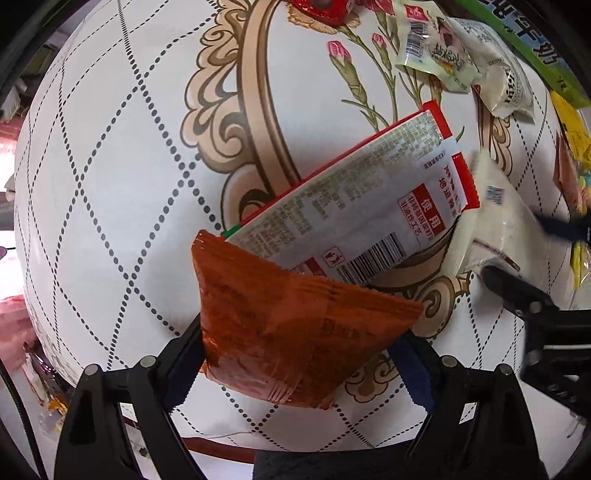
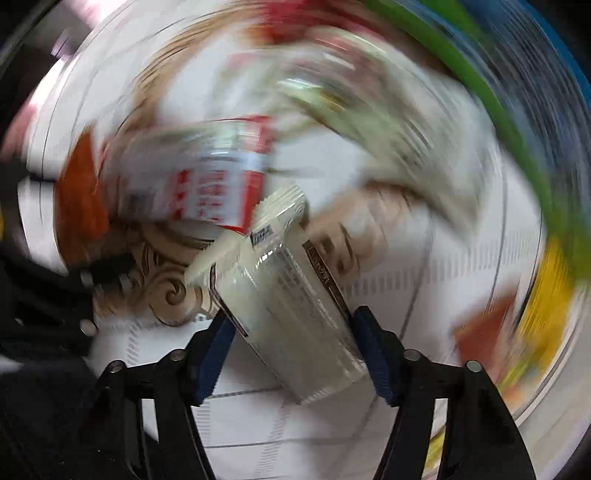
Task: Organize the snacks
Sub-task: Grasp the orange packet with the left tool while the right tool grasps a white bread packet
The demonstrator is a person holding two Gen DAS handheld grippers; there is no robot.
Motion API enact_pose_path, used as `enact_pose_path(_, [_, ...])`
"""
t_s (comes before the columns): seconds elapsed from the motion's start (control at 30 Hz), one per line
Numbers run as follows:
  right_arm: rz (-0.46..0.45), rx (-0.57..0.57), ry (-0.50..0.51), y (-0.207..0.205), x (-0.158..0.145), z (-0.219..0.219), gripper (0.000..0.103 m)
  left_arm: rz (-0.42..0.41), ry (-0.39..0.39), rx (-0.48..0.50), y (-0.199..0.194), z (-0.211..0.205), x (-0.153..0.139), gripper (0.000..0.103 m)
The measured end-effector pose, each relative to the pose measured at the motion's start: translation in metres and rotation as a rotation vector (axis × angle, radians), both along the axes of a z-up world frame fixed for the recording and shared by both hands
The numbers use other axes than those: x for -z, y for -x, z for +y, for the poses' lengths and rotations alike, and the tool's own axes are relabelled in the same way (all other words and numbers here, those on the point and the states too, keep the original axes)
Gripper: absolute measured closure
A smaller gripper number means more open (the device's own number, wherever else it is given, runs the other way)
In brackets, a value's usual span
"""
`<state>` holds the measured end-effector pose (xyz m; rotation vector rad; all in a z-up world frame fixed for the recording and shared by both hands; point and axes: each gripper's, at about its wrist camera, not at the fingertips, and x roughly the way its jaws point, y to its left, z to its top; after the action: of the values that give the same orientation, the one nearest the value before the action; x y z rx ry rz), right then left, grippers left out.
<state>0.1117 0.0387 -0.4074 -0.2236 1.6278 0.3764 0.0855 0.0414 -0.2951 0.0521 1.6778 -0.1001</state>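
My left gripper (image 1: 299,365) is shut on an orange-red snack packet (image 1: 295,332), whose sides sit against the blue pads (image 1: 184,365). The packet hangs over the patterned tablecloth (image 1: 110,166). Just beyond it a red-and-white packet (image 1: 369,206) lies flat with its printed back up. At the right edge of the left wrist view, my right gripper (image 1: 524,251) holds a cream-white packet (image 1: 495,218). The right wrist view is heavily blurred. It shows my right gripper (image 2: 295,354) shut on that cream packet (image 2: 291,314), tilted between the blue pads (image 2: 376,354).
Two pale packets (image 1: 436,55) (image 1: 506,85) lie at the far right, beside a green box (image 1: 528,48) and a yellow packet (image 1: 569,125). A red packet (image 1: 321,9) sits at the top edge. The table's left rim drops off to floor clutter.
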Motion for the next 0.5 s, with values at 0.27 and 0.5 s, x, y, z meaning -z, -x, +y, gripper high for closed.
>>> enact_pose_path(0.27, [0.141, 0.403, -0.223, 0.02, 0.015, -0.057, 0.037, -0.043, -0.019, -0.012, 0.006, 0.005, -0.003, 0.028])
enact_pose_path(0.5, [-0.055, 0.15, -0.061, 0.028, 0.005, -0.001, 0.046, -0.049, 0.012, -0.052, 0.013, 0.011, -0.021, 0.053])
